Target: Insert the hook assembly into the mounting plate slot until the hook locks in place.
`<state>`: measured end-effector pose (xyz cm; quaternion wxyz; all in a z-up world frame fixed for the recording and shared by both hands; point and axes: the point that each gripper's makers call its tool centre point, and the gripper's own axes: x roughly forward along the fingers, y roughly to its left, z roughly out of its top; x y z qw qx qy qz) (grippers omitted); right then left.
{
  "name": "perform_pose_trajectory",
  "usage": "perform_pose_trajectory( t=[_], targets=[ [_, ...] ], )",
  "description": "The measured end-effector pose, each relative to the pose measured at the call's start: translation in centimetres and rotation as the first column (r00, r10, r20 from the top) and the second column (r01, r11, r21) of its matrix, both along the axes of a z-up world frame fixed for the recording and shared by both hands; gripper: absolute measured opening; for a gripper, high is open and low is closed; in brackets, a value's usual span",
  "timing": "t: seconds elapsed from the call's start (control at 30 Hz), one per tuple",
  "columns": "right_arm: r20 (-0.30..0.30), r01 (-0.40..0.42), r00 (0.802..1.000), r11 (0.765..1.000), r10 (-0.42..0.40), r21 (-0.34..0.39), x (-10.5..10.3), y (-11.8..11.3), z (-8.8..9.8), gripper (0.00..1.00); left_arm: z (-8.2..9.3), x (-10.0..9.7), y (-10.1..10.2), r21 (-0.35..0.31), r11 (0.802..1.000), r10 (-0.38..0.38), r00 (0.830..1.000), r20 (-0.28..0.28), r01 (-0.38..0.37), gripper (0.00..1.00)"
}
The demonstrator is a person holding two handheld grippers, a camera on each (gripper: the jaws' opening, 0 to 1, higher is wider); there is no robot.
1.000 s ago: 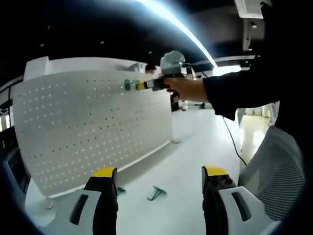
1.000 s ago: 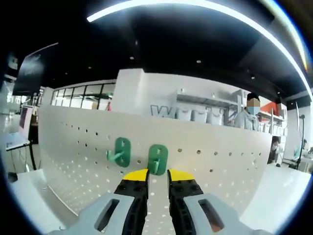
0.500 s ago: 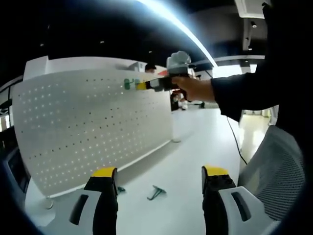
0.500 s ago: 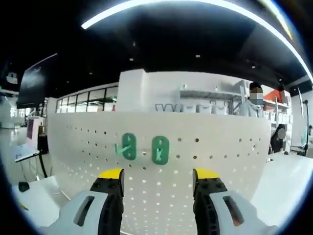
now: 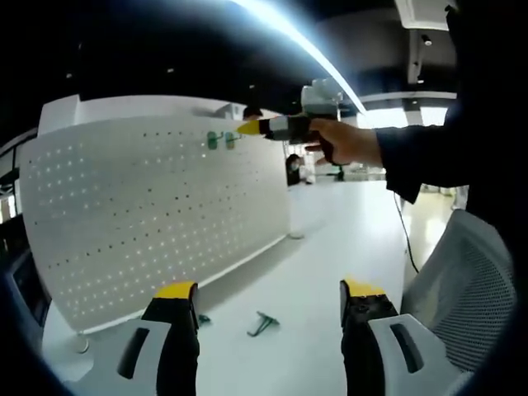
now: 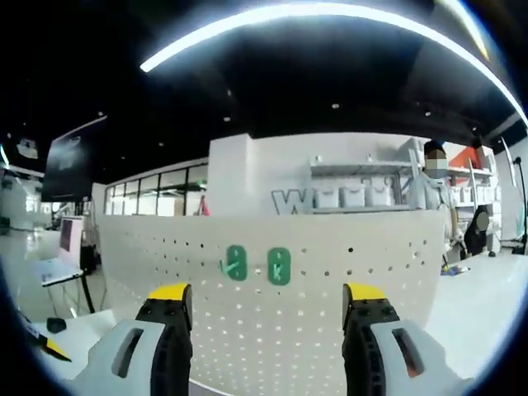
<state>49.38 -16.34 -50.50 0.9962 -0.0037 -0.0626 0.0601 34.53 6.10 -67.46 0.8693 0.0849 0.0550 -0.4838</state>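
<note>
Large letter "W" [image 6: 287, 200] legible on the far wall beyond the right tongs [image 6: 268, 299], the rest of the lettering hidden behind white containers on a shelf. Right tongs spread wide, holding nothing, aimed at the upright white pegboard [image 6: 363, 280]. Two green hooks mounted side by side on the pegboard, straight ahead between the yellow tips: left hook [image 6: 237, 262] with a prong jutting sideways, right hook [image 6: 279, 266] an oval plate with a slot. Both apart from the tips, just above them in the right gripper view.

Left tongs [image 5: 270, 289] likewise spread wide and empty, low over the white surface [image 5: 322, 272]. Loose green hook [image 5: 262, 323] lying flat on the surface just ahead, between the tips. Another small green piece [image 5: 203, 319] beside the left tip, too small to identify. Up ahead, a hand [image 5: 346, 142] holding the right tongs [image 5: 248, 128], drawn back slightly from the mounted hooks [image 5: 219, 139] near the pegboard's [image 5: 148, 214] top edge.
</note>
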Motion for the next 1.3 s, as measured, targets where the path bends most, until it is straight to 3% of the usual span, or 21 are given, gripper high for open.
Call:
perform_pose_trajectory(
  t=[0.43, 0.8, 1.07, 1.3],
  targets=[
    [0.034, -0.016, 0.999, 1.000, 0.015, 0.006, -2.7, 0.4, 1.0, 0.75, 0.0, 0.0, 0.0, 0.003, 1.000, -0.003, 1.000, 0.002, 0.003, 0.71],
    [0.028, -0.023, 0.999, 1.000, 0.023, 0.001, -4.4, 0.7, 0.5, 0.74, -0.2, 0.0, -0.2, 0.009, 1.000, -0.010, 1.000, 0.000, 0.010, 0.71],
    [-0.013, -0.055, 0.998, 0.998, 0.055, -0.013, -4.9, 1.9, -1.2, 0.74, -0.1, 0.0, -0.1, 0.007, 1.000, -0.007, 1.000, 0.003, 0.007, 0.71],
    [-0.086, -0.109, 0.991, 0.994, 0.107, -0.023, -5.1, 3.7, -3.7, 0.69, -0.2, 0.0, -0.1, 0.009, 1.000, -0.006, 1.000, 0.003, 0.006, 0.70]
  ],
)
